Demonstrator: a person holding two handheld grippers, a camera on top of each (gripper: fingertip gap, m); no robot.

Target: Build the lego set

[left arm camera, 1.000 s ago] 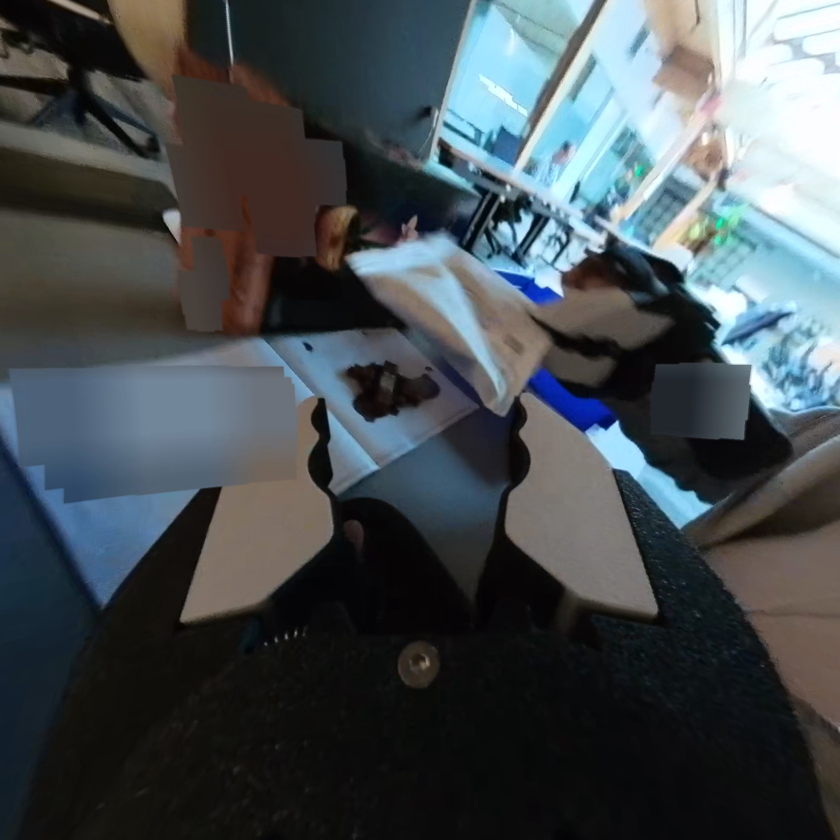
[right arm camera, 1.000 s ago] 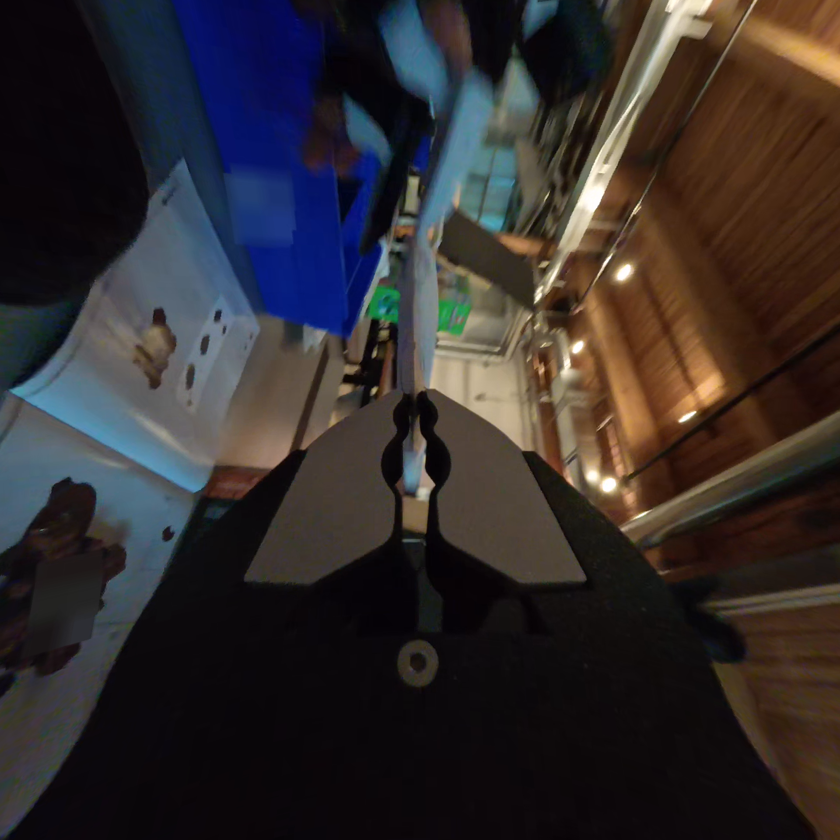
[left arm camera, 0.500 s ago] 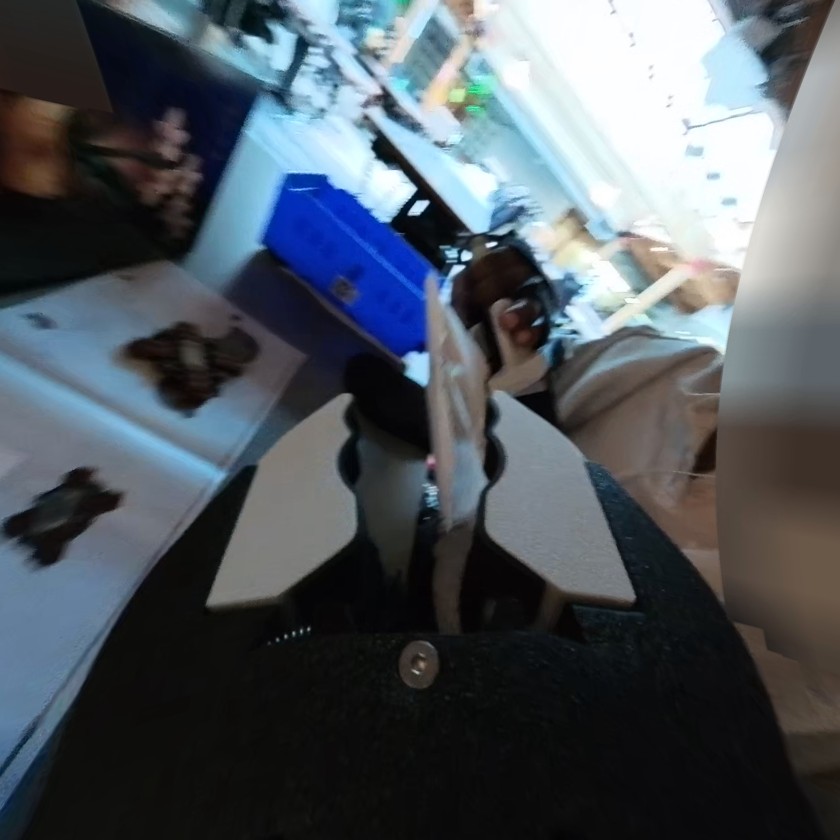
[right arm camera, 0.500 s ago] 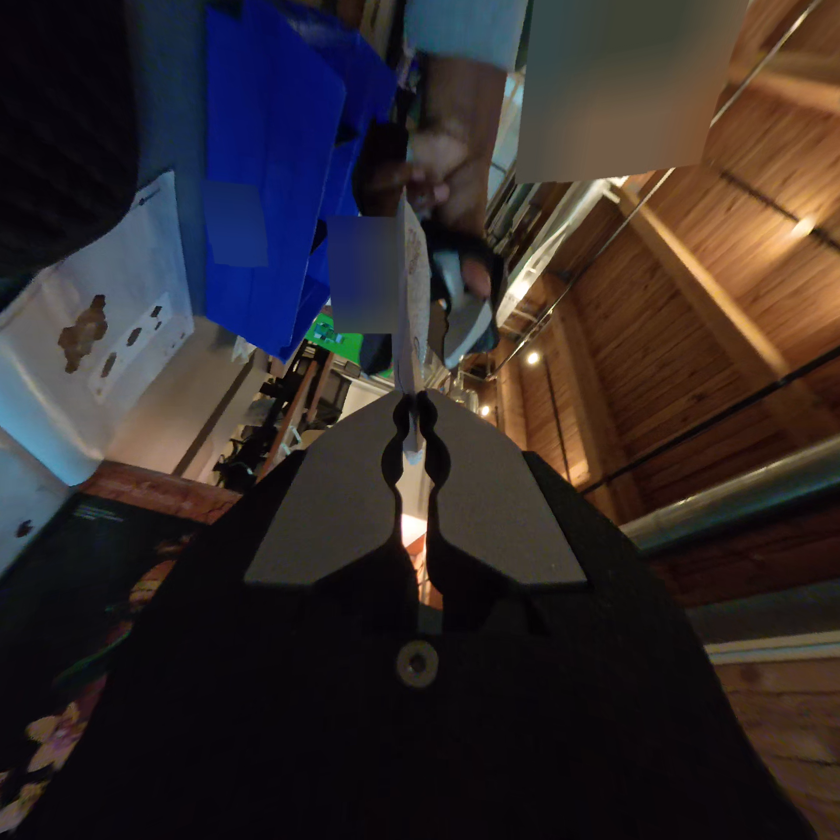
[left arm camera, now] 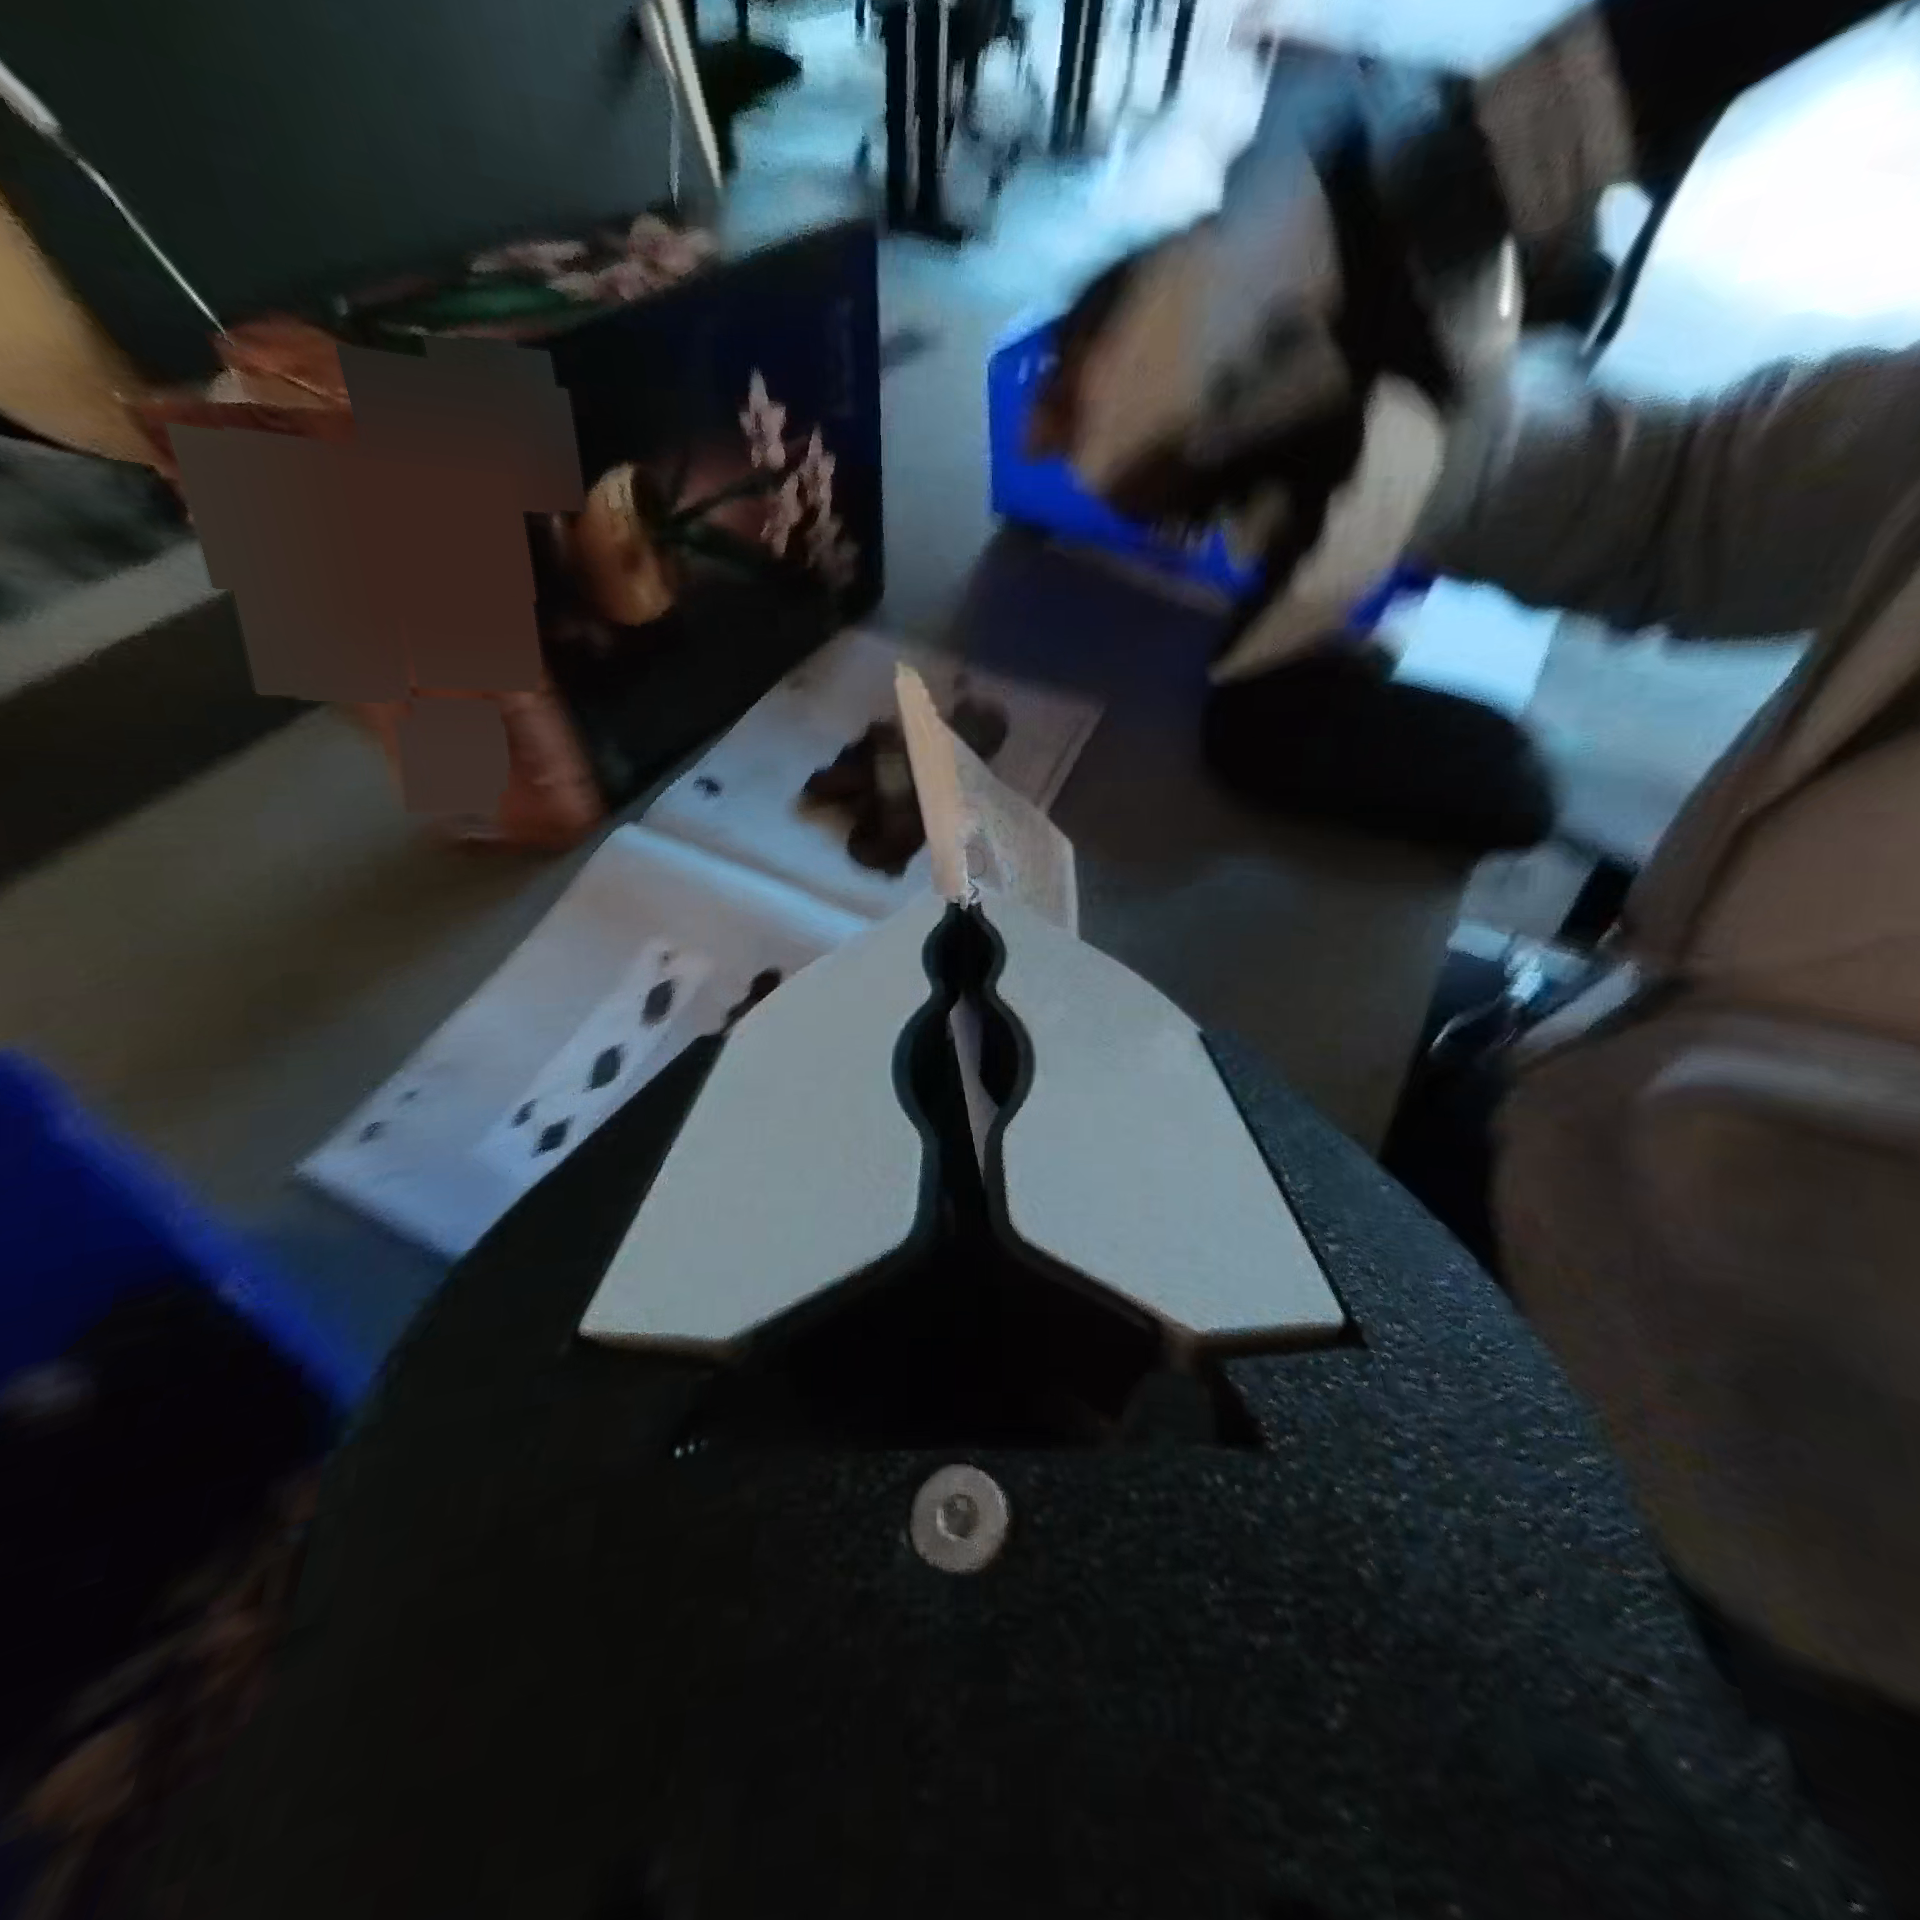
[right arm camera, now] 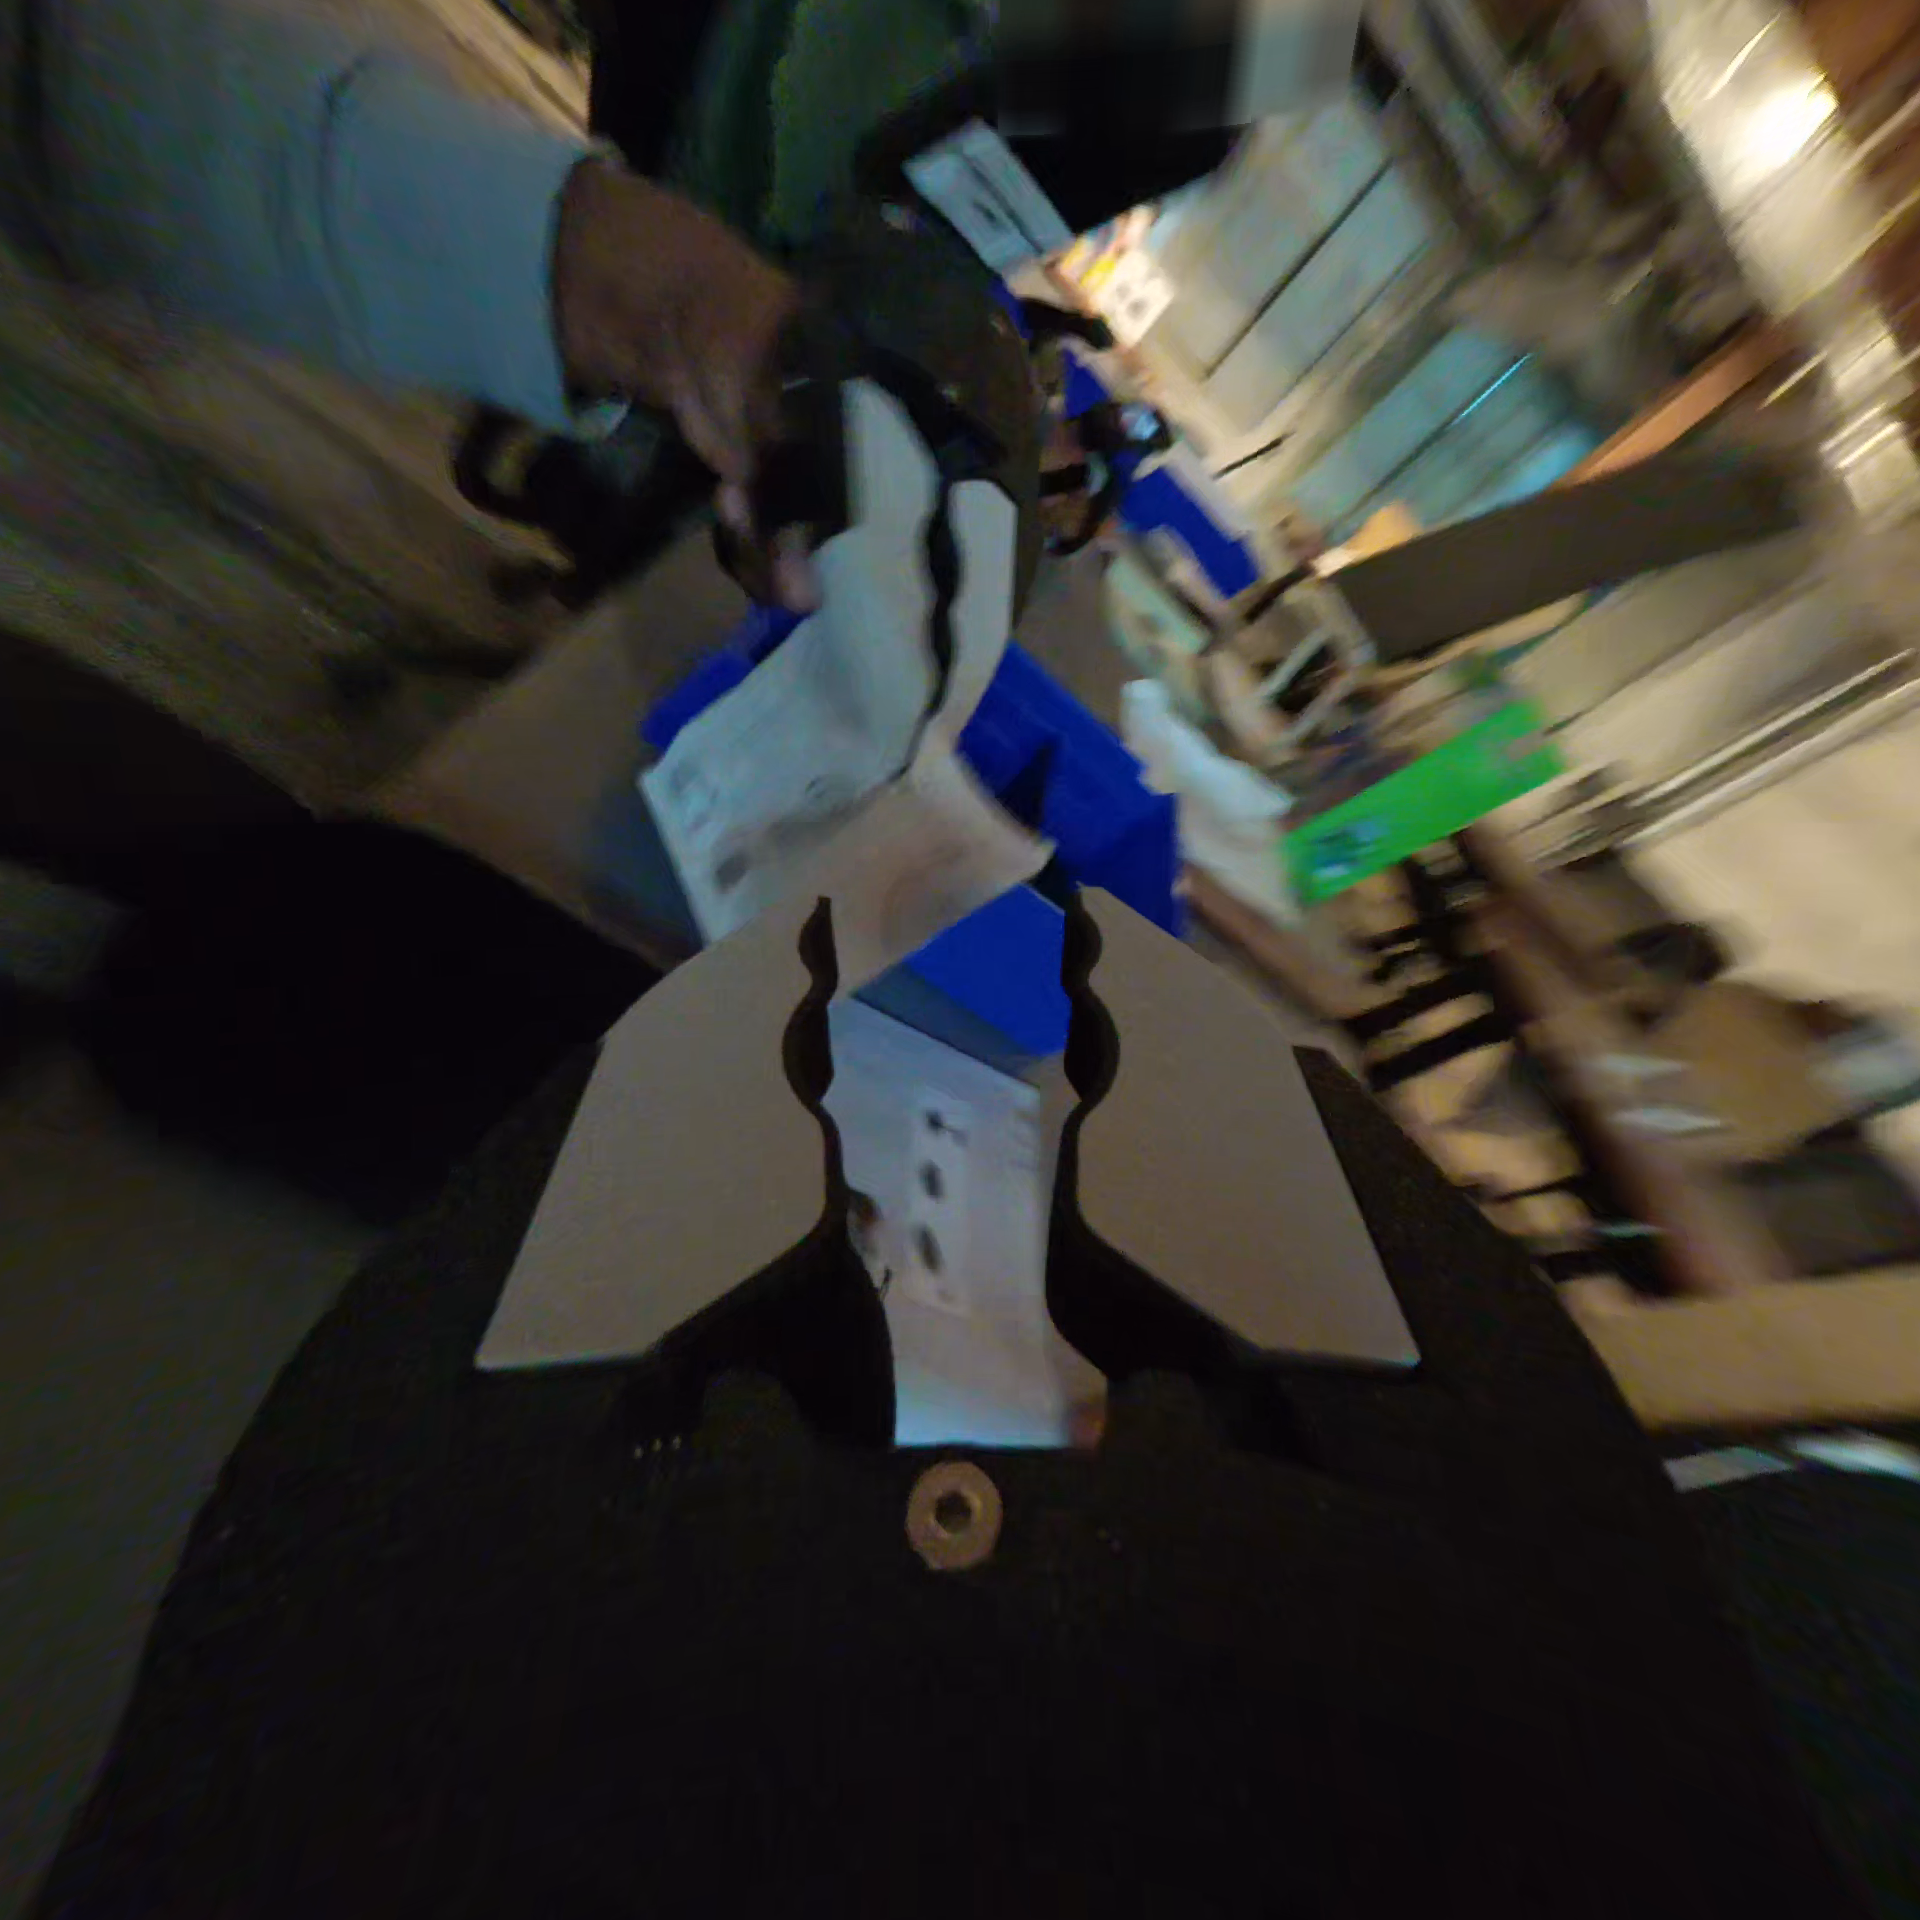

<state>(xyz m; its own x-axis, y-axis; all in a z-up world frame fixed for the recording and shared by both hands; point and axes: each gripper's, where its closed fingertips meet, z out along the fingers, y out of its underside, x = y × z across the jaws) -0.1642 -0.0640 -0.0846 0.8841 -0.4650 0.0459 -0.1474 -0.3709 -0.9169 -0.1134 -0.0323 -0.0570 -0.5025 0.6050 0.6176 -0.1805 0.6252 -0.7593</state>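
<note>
White paper packet [left arm camera: 935, 790], printed on one face, is seen edge-on in the left wrist view, rising from the tips of the left gripper [left arm camera: 961, 909]. That gripper's jaws are pressed together on the packet's lower edge, both fingertips meeting on the paper. The right wrist view confirms it: the packet [right arm camera: 810, 769] hangs below those shut fingers, with a person's hand [right arm camera: 675, 343] on the handle behind.

Right gripper [right arm camera: 945, 925]: jaws spread, nothing pinched. The packet's free corner lies just beyond and between its fingertips. No pad is seen pressing on it, though motion blur limits certainty at the corner.

Surroundings: an open instruction booklet [left arm camera: 665, 904] lies flat on the grey worktop [left arm camera: 208, 914], directly under the held packet and apart from it. A dark box printed with flowers [left arm camera: 727, 468] stands behind the booklet, close to its far edge. One blue bin [left arm camera: 1122, 520] sits beyond to the right, and another blue bin corner [left arm camera: 125, 1195] shows near left. A blurred black mass [left arm camera: 1371, 748] rests right of the booklet and cannot be identified.

Clearance: the packet is held in open air. Bare worktop lies left of the booklet and between the booklet and the black mass. The bins and the box close off the far side.
</note>
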